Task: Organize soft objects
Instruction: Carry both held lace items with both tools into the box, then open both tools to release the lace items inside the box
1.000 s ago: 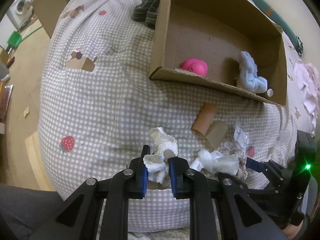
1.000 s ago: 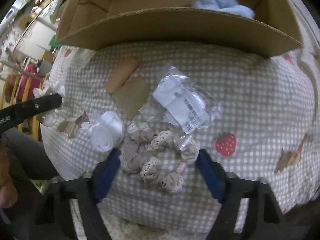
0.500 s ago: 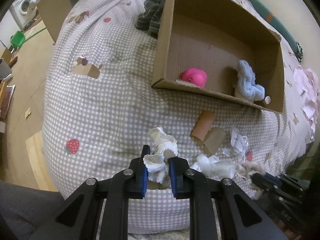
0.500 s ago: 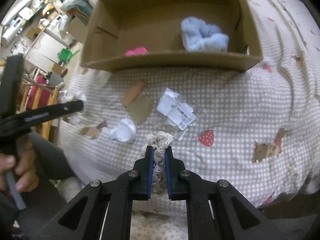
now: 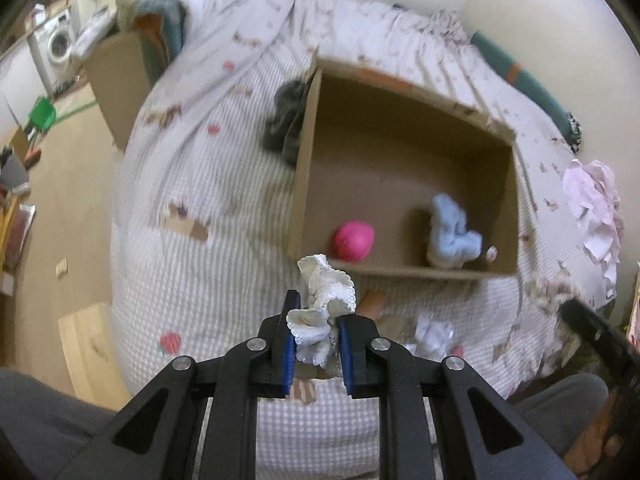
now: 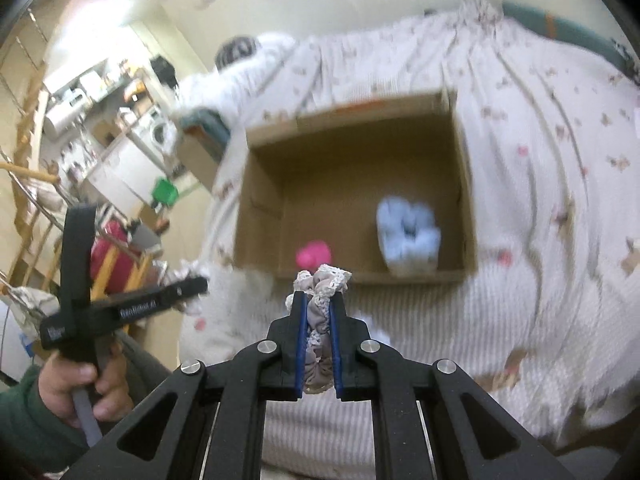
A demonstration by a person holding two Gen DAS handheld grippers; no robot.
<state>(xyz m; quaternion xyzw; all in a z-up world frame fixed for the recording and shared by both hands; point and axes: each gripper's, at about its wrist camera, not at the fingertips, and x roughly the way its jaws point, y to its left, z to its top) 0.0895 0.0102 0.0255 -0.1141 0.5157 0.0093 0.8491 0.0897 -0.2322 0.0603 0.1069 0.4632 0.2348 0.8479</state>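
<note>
Carrying both catches toward open brown cardboard box [image 5: 404, 168] at frame centre: left gripper [image 5: 316, 344] clamping white lace-edged scrunchie [image 5: 324, 300], right gripper [image 6: 318, 312] clamping taupe lace-trimmed scrunchie [image 6: 320, 304]; next, probably, releasing over box.

A bed with a checked, strawberry-print cover [image 5: 208, 280] fills the centre, against a cream wall [image 5: 400, 0] at 12 o'clock. Wooden flooring [image 5: 60, 200] lies at 9 o'clock, with a white washing machine [image 5: 56, 48] at 10 o'clock.
</note>
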